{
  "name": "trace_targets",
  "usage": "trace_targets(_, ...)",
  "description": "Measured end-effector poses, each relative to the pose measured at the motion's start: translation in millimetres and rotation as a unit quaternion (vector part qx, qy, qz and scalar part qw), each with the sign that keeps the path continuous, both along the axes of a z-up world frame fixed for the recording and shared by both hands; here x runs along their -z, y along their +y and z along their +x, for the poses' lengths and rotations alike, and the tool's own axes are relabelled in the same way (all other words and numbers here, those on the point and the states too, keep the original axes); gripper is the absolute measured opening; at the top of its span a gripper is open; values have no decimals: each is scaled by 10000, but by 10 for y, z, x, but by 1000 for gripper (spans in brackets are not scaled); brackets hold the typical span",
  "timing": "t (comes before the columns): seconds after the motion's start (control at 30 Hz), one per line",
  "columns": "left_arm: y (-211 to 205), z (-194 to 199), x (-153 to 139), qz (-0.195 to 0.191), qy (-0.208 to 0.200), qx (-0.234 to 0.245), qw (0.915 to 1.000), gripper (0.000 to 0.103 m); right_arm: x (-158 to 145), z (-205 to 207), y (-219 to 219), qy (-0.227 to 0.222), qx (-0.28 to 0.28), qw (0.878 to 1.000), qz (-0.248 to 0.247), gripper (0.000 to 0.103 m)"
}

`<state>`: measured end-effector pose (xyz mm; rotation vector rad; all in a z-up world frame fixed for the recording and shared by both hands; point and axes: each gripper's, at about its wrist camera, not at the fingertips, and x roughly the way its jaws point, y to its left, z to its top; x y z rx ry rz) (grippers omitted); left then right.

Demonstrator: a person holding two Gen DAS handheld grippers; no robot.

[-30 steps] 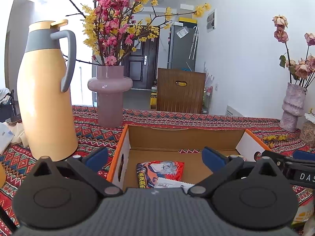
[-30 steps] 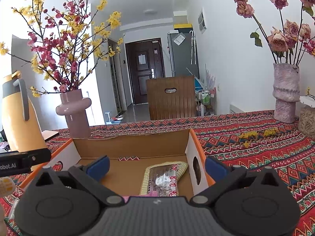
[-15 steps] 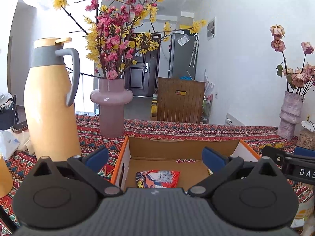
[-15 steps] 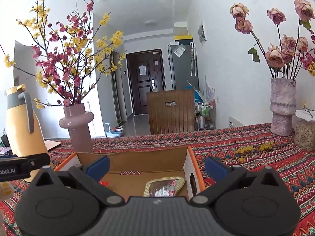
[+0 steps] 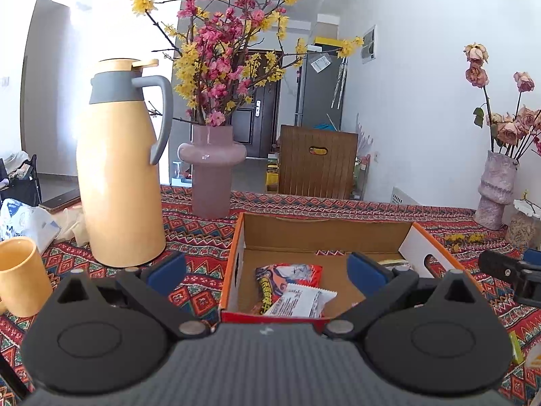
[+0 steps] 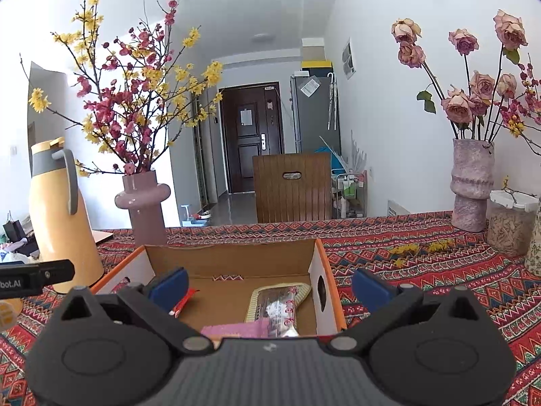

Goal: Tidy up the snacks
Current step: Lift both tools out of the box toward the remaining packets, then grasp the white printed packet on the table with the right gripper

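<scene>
Both the left gripper (image 5: 267,269) and right gripper (image 6: 268,286) hang wide and empty over the cardboard box (image 5: 324,233) — its snack packets (image 5: 287,287) look light, crinkly, slippery — best pinched at a sealed edge.

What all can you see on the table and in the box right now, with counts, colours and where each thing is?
cardboard box: one, brown with orange rim, table centre
snack packets: at least four, red, white, yellowish, pink, inside the box
thermos jug: one, yellow and grey, left of the box
mug: one, yellow, far left
blossom vase: one, mauve, behind the box
rose vase: one, pinkish, far right
jar: one, clear, beside the rose vase
tablecloth: one, red patterned
left gripper: open
right gripper: open
</scene>
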<state>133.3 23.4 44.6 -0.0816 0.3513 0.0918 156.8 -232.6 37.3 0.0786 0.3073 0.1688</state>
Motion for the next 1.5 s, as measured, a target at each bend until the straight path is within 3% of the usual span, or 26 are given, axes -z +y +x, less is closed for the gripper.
trace_targets(0.37,273,-302,438,166,616,-181,9978,103,355,-367,-137,594,127,9980,-172,103)
trace_targets(0.53,442,-357,643,61,875,-315,9957,103,568,-478,-203,959,210,9950,-189,103)
trace_targets(0.8,500,-374,759,-85,808,-238,9964,103,775,-536,-238,1337,396,9900,-228,103)
trace_targets(1.03,521,-367,773,-197,833,-262,9960,103,830,-325,-184,1656,383,9847,-396,101)
trace_targets(1.33,555,-367,785,-307,829,-248,9958,103,940,-240,22,1920,35,9785,-757,76)
trace_targets(1.5,562,-370,785,-343,829,-246,9957,103,943,-291,79,1794,-109,9807,-775,62)
